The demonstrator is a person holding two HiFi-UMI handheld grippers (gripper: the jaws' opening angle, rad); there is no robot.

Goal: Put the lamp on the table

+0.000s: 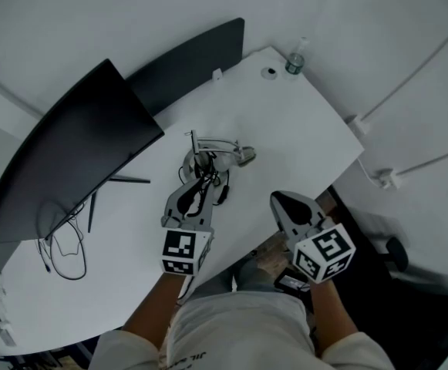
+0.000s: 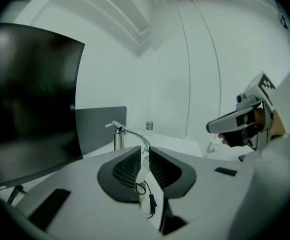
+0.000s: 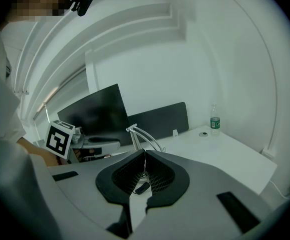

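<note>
Both forearms are reaching forward over the near edge of the smooth white table (image 1: 301, 122). The right gripper (image 1: 279, 199) is hovering at that edge, jaws meeting on nothing. The left gripper (image 1: 199, 177) is stretching farther, its ribbed dark pads clamping the lamp (image 1: 222, 154), a slim curved metal arm on a cylindrical post, which is sitting mid-table. A glossy black monitor (image 1: 69, 153) is standing far left.

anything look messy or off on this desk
Only the wiring. The lamp stands on the table, but its black cord lies bunched in a loose tangle by its base. Another thin cable sprawls in loops below the monitor. Nothing looks spilled or broken.
</note>
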